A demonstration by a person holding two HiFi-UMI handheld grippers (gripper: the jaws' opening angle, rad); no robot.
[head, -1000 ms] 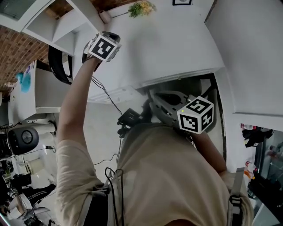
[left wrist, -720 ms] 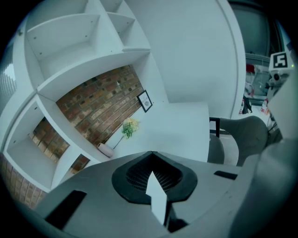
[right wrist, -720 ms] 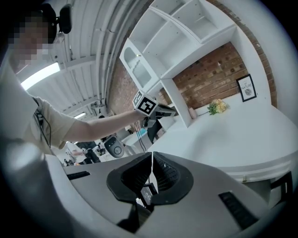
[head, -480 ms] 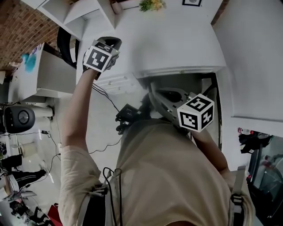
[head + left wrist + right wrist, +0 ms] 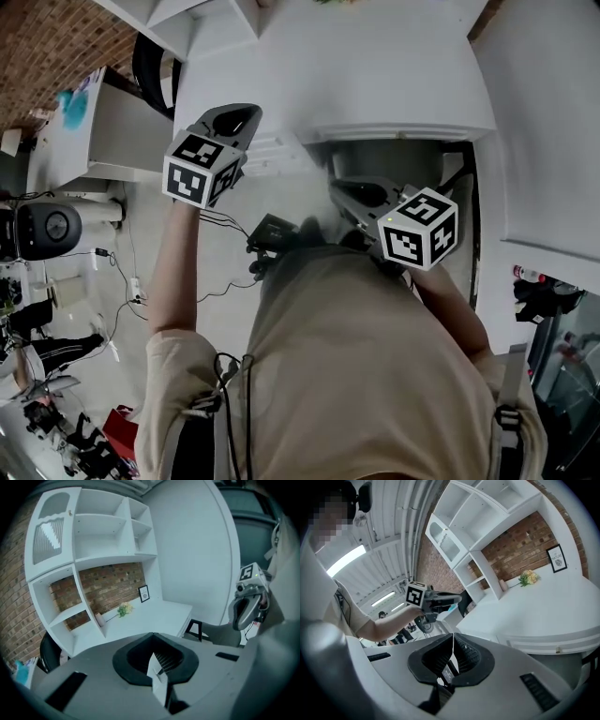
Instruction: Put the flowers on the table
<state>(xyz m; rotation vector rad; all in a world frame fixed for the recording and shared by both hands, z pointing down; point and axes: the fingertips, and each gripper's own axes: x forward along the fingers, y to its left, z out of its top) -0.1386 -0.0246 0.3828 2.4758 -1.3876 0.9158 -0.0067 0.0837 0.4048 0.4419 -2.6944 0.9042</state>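
Observation:
The flowers [image 5: 124, 609], a small yellow-green bunch, lie far back on the white table [image 5: 154, 616] near the brick wall; the right gripper view shows the flowers [image 5: 528, 577] beside a small vase [image 5: 503, 584]. My left gripper [image 5: 232, 124] hangs in the air in front of the table's left corner. It is shut, with nothing between its jaws [image 5: 154, 660]. My right gripper [image 5: 361, 193] is low at the table's front edge, jaws closed together and empty [image 5: 453, 641]. Both are well short of the flowers.
A white shelf unit [image 5: 89, 559] rises at the table's left against the brick wall. A framed picture [image 5: 557, 558] leans at the back. A black chair [image 5: 150, 70] stands left of the table. Cables [image 5: 267, 239] and a round black device [image 5: 47, 230] sit on the floor.
My left gripper has drawn back from over the table toward me and rolled. The flowers have slipped out of the head view's top edge. The right gripper has shifted slightly.

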